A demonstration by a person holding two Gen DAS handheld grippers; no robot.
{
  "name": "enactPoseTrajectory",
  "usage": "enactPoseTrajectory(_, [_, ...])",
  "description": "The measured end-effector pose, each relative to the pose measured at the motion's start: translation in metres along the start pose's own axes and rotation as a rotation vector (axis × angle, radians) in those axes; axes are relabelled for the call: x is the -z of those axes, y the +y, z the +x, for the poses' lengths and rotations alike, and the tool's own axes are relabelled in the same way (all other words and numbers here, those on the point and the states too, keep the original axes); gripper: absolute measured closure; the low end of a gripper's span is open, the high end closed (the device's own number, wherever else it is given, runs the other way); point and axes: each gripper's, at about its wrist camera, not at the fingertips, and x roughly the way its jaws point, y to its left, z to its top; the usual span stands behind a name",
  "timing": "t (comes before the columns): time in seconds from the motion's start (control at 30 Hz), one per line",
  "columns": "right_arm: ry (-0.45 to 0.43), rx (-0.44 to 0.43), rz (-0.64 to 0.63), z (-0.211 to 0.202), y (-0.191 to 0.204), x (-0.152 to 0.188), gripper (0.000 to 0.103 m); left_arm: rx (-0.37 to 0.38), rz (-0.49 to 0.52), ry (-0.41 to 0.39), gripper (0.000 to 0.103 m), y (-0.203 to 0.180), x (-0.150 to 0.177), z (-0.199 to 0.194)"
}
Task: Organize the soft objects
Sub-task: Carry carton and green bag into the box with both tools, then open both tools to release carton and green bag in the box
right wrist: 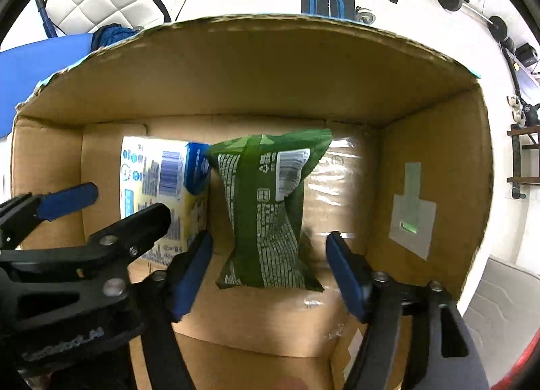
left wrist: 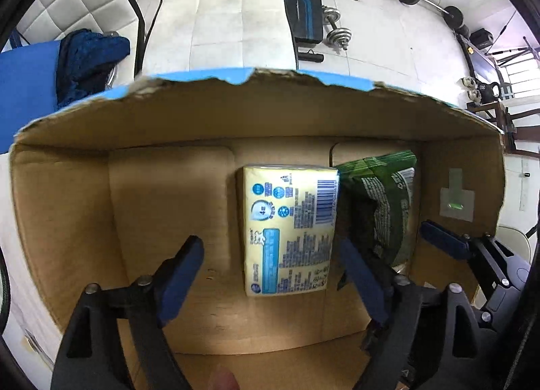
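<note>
Tongs, left (left wrist: 270, 282) and right (right wrist: 270, 271), hang spread inside the cardboard box (right wrist: 438, 160), apparently touching neither pack.

Inside the cardboard box (left wrist: 67, 207), the tissue pack (left wrist: 290, 228) lies on the floor near the far wall, the snack bag (left wrist: 384, 207) just beside it toward the right wall, a label (left wrist: 457, 199) on that wall.
</note>
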Motion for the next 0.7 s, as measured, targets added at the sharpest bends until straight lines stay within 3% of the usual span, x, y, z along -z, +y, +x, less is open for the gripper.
enactPoseTrajectory(0.07, [-0.006,-0.021,0.002,-0.003,0.004,0.001,0.017,-0.004,-0.003,-0.021,0.008,0.003,0.0,-0.008])
enactPoseTrajectory(0.13, [-0.029,-0.02,-0.001,-0.008,0.012,0.005,0.002,-0.028,0.003,-0.048,0.004,0.006,0.005,-0.018])
enactPoseTrajectory(0.17, [-0.042,-0.011,-0.003,-0.012,0.01,0.008,0.0,-0.04,0.007,-0.07,0.004,0.007,0.01,-0.025])
enactPoseTrajectory(0.7, [-0.272,0.031,0.083,-0.103,0.018,0.114,0.0,-0.106,0.074,-0.304,0.004,0.008,0.086,-0.109])
